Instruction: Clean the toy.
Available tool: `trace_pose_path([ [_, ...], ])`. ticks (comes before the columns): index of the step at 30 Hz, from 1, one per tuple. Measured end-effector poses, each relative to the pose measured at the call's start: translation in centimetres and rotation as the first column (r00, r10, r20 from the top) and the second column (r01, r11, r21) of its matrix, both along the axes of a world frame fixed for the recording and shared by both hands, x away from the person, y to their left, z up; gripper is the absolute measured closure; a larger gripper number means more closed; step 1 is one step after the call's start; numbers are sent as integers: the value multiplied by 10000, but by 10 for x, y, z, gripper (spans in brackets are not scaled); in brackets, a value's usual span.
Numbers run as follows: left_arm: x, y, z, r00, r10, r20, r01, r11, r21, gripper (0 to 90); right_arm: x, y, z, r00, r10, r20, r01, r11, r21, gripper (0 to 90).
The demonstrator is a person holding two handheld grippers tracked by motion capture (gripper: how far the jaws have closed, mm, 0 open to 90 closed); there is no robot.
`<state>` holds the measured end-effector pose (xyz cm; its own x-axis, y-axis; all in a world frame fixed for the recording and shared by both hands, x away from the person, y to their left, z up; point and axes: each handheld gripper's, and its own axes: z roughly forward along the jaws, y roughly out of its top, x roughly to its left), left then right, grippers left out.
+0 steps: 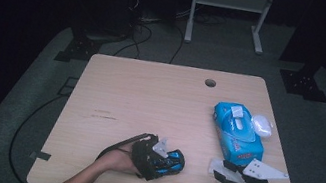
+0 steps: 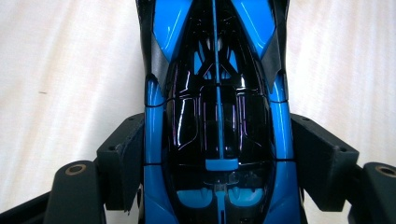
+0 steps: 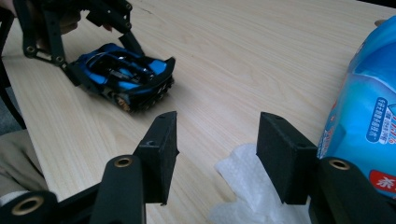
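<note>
A: High view: why is the left gripper [image 1: 161, 160] clamped on the car [image 1: 170, 162] at six o'clock on the table [image 1: 150, 94]?
B: Probably steadying it for wiping. The right gripper [image 1: 228, 170], at four o'clock, gapes over a wipe [image 3: 247, 179], not gripping it, beside the wipes pack [image 1: 238, 130].

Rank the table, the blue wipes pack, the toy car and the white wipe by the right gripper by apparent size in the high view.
1. table
2. blue wipes pack
3. toy car, partly hidden by the left gripper
4. white wipe, partly covered by the right gripper, so this last place is unsure.
</note>
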<state>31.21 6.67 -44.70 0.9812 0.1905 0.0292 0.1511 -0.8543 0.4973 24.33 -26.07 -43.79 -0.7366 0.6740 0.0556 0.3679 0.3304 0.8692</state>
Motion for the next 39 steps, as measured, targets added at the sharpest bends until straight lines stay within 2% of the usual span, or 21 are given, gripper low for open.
trace_pose_path([
  [7,24,-3,9,9991,376,175,-371,9988,-308,259,3,-2,4,9999,-74,134,72,9998,196,470],
  [8,24,-3,9,9991,376,175,-371,9988,-308,259,3,-2,4,9999,-96,112,93,9997,213,470],
  [11,40,-7,13,9981,536,319,-525,9980,-345,259,4,-4,5,9998,-115,132,112,9997,203,468],
  [16,54,-11,11,9972,634,405,-625,9978,-221,259,4,-7,6,9997,-217,144,214,9995,249,456],
  [20,66,-16,4,9963,710,486,-715,9974,90,259,6,-10,6,9995,-279,148,275,9993,257,452],
  [26,73,-19,3,9959,795,428,-800,9967,102,258,7,-10,5,9995,-304,76,303,9993,197,446],
  [31,78,-23,-6,9962,748,447,-771,9956,526,258,6,-10,5,9995,-300,86,298,9993,209,445],
  [33,79,-22,-8,9960,868,219,-874,9957,292,258,6,-11,6,9995,-301,100,299,9993,208,445],
  [39,81,-19,-8,9962,867,70,-868,9960,204,255,5,-11,6,9994,-323,100,320,9992,233,442],
])
